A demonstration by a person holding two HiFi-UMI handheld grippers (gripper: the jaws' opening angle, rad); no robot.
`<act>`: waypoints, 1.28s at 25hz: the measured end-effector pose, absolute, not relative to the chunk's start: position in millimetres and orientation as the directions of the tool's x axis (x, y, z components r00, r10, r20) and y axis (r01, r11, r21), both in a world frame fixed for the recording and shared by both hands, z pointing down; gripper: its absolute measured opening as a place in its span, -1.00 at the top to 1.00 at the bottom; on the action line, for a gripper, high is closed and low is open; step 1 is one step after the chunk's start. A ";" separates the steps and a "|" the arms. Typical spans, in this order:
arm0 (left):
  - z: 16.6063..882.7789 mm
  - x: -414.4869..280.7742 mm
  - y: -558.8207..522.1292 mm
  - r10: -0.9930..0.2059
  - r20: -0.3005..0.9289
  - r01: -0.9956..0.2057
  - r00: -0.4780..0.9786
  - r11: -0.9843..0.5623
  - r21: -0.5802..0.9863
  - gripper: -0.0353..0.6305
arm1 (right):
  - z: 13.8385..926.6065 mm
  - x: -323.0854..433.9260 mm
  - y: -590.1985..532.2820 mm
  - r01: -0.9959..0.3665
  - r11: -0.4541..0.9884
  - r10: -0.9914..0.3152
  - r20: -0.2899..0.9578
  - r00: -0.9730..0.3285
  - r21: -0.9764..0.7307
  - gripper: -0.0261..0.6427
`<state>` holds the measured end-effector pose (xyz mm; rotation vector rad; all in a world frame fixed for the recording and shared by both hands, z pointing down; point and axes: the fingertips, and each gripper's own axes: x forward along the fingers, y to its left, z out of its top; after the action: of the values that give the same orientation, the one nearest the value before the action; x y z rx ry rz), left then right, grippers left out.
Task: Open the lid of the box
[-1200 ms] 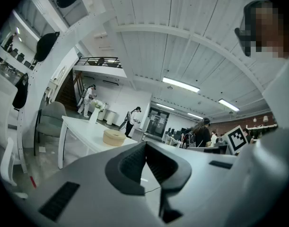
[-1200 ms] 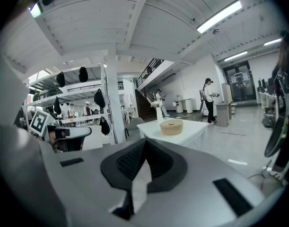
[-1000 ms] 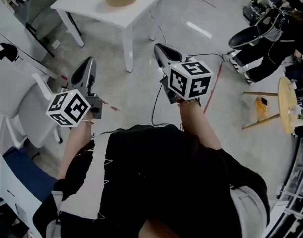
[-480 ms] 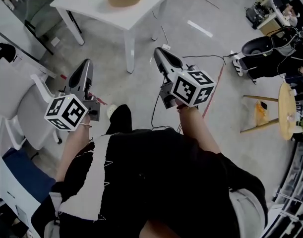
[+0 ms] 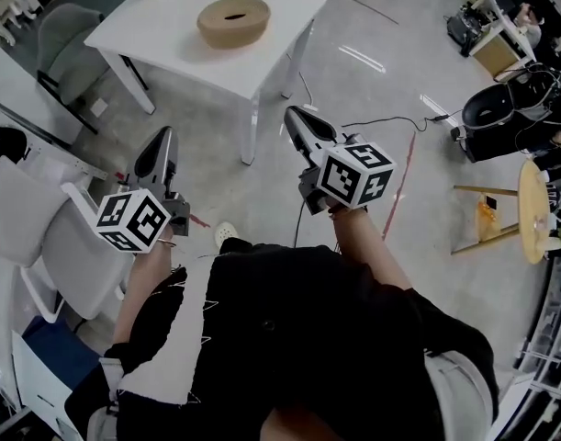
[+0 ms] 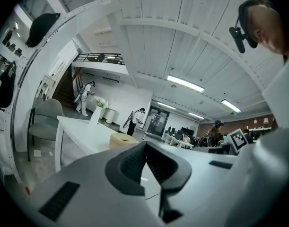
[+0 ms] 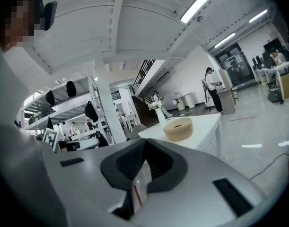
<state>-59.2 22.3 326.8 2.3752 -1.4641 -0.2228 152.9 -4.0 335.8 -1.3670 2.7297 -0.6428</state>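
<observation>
The left gripper is moving forward with its jaws pressed together on nothing. Ahead of it the round tan box, lid apparently still on, is sitting on the white table, which is showing nearer than a second ago. The right gripper is advancing too, jaws likewise closed and empty, so the approach is only getting under way, with both well apart from the box.

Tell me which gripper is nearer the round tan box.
Right, narrowly. The right gripper is short of the round tan box, near the table corner; the left gripper is farther back, leftward.
</observation>
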 end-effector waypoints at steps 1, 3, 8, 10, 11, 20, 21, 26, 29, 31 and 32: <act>326.8 -62.9 12.5 -0.883 0.048 -0.832 0.467 -0.419 0.364 0.86 | 336.7 147.0 -12.9 -0.759 0.527 -0.769 0.167 -0.617 -0.382 0.91; 323.6 -71.8 -6.3 -0.877 0.047 -0.829 0.478 -0.433 0.353 0.86 | 336.5 135.4 -30.8 -0.758 0.518 -0.770 0.171 -0.615 -0.397 0.91; 311.9 -95.6 -46.9 -0.874 0.032 -0.829 0.486 -0.448 0.335 0.86 | 329.0 111.2 -70.7 -0.775 0.500 -0.786 0.174 -0.594 -0.387 0.91; 312.0 -107.3 -61.6 -0.876 0.039 -0.834 0.480 -0.442 0.330 0.86 | 328.8 104.0 -85.5 -0.792 0.478 -0.800 0.185 -0.571 -0.381 0.91; 312.3 -113.1 -68.1 -0.877 0.041 -0.835 0.479 -0.441 0.330 0.86 | 329.1 100.6 -92.3 -0.799 0.464 -0.807 0.189 -0.559 -0.382 0.91; 327.4 -139.8 -94.4 -0.872 0.050 -0.823 0.488 -0.440 0.360 0.86 | 344.5 81.6 -116.4 -0.809 0.406 -0.823 0.215 -0.526 -0.424 0.91; 332.2 -140.4 -92.8 -0.870 0.057 -0.821 0.490 -0.439 0.366 0.86 | 351.4 81.6 -114.6 -0.812 0.397 -0.821 0.230 -0.523 -0.428 0.91; 355.1 -147.2 -90.1 -0.865 0.086 -0.813 0.495 -0.426 0.397 0.86 | 387.7 81.2 -115.2 -0.821 0.333 -0.809 0.306 -0.502 -0.464 0.91; 365.1 -150.3 -87.1 -0.862 0.110 -0.812 0.494 -0.413 0.413 0.86 | 403.7 81.8 -114.9 -0.827 0.304 -0.799 0.347 -0.492 -0.472 0.91; 368.2 -152.2 -87.3 -0.862 0.117 -0.813 0.492 -0.407 0.417 0.86 | 411.0 84.0 -117.3 -0.836 0.288 -0.797 0.368 -0.480 -0.467 0.91; 369.5 -153.6 -88.2 -0.864 0.120 -0.814 0.489 -0.404 0.417 0.86 | 413.9 84.7 -119.3 -0.840 0.280 -0.796 0.376 -0.474 -0.465 0.91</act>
<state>-153.6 -88.2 369.5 2.3180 -1.3923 -0.1594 84.7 -119.3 413.9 -1.6439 2.5683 -1.0071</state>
